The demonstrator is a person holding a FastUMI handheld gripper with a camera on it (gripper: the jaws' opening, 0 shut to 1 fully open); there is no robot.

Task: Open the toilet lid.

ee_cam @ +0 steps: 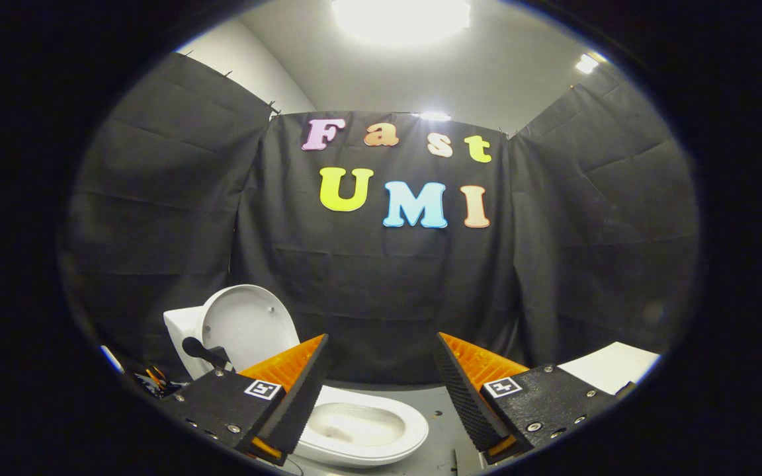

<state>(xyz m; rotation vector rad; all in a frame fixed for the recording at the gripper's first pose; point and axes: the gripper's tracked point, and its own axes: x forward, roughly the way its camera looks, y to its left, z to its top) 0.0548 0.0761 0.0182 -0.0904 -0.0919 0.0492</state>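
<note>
From my end a fair bit is blocked. The left finger (301, 390) covers the near-left part of the toilet seat (414, 426), at about 8 o'clock from the bowl's middle, and I can't see where the lid (249, 324) hinges onto it. The tank (179, 330) is mostly behind the raised lid, just a sliver showing at its 9 o'clock. There's a dark handle-like thing (199, 349) in front of the tank, can't tell what it is. A small cluttered tangle (153, 382) at 9 o'clock of the finger is too tiny to make out. The white slab (612, 365) at 3 o'clock of the right finger (464, 390) is cut off.
</note>
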